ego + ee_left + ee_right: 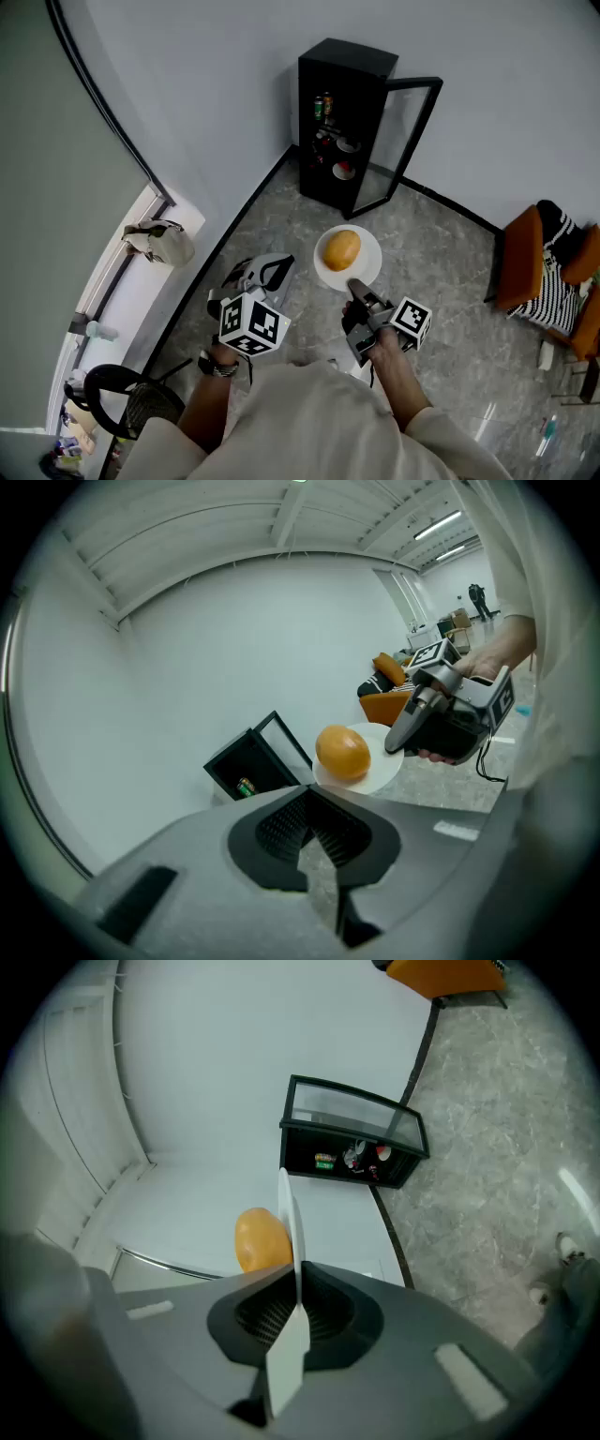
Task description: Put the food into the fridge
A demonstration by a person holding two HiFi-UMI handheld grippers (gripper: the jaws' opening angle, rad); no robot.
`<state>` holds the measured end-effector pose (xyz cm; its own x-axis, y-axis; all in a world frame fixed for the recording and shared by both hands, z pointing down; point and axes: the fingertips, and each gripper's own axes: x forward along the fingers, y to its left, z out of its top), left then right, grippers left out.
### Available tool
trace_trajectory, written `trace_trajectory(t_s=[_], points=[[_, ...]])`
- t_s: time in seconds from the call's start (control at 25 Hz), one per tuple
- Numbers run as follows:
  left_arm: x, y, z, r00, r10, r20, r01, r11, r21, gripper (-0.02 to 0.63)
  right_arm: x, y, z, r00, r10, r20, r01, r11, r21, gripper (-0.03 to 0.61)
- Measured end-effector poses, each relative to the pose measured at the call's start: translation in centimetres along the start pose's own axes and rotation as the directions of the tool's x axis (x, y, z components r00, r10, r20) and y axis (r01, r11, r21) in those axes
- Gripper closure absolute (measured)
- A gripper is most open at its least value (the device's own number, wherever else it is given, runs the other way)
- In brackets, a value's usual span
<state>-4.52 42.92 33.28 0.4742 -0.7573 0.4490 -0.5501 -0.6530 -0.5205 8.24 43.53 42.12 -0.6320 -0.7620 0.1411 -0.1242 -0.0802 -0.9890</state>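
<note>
The round orange food sits on a white plate, held out in the air in front of the small black fridge, whose glass door stands open. The right gripper is clamped on the plate's rim on the side away from the fridge. The left gripper hangs just beside the plate, equally far from the fridge, its jaws closed together on nothing.

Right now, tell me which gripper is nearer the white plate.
Right. The right gripper is clamped on the near rim of the plate; the left gripper is apart from it, off to the plate's left in the head view, touching nothing.
</note>
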Motion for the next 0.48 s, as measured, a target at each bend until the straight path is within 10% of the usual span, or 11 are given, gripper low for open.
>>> trace_trajectory(t_s=[0.48], points=[[0.9, -0.7, 0.8, 1.0, -0.008, -0.001, 0.008, 1.0, -0.02, 0.609, -0.2, -0.8, 0.9, 1.0, -0.014, -0.003, 0.014, 0.999, 0.038, 0.565]])
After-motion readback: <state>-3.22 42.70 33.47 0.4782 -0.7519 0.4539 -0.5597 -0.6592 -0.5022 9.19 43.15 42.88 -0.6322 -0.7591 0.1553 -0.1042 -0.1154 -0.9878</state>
